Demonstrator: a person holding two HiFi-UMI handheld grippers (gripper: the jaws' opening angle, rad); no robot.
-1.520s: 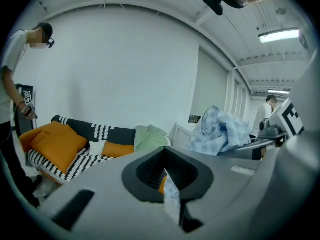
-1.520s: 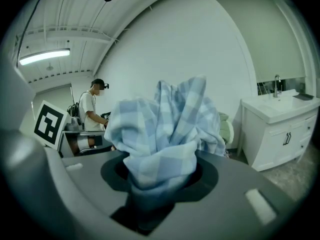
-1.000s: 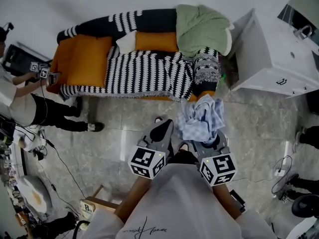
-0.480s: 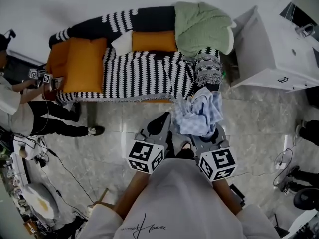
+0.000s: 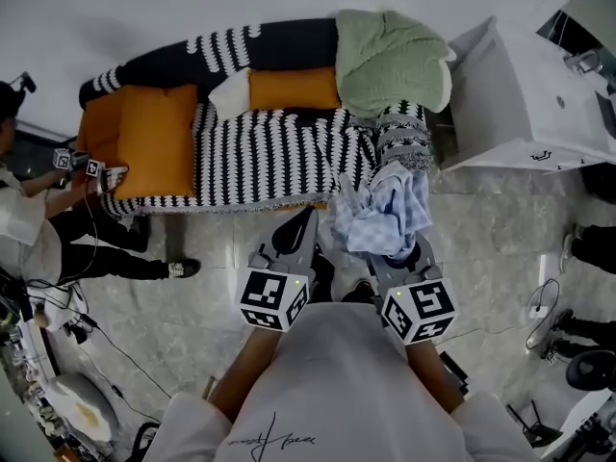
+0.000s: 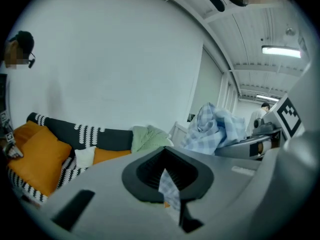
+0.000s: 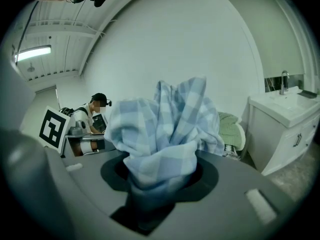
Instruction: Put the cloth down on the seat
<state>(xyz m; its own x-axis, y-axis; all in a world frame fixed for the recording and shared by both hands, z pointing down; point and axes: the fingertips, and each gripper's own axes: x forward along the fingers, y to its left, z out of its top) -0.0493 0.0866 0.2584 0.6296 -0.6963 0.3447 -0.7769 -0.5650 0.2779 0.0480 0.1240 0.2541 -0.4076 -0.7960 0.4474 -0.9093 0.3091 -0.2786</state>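
- Head view: a person stands on a tiled floor (image 5: 192, 277) facing a sofa (image 5: 269, 147) draped in a black-and-white striped throw. Both forearms reach forward and down, side by side, each hand holding a tool.
- The right tool (image 5: 397, 254) points towards the sofa's right end, with a bunched pale blue checked cloth (image 5: 385, 215) heaped over its tip. The left tool (image 5: 302, 225) lies just beside it, its tip near the cloth's left edge.
- The cloth hangs in the air in front of the sofa, just short of the seat's front edge and not lying on it. An orange cushion (image 5: 159, 138) sits at the seat's left end, a green blanket (image 5: 390, 61) at its right, and a white cabinet (image 5: 520, 94) stands beyond.
- Left tool's view: the left tool (image 6: 167, 180) has its jaws drawn together, pinching a thin strip of the cloth (image 6: 212, 126). The main bunch rises to the right, above the sofa (image 6: 100, 136).
- Right tool's view: the right tool (image 7: 159, 181) is partly closed, clamped on a thick wad of the cloth (image 7: 160, 129), which billows up out of the jaws. The cabinet (image 7: 285, 131), with a sink on top, stands to the right.
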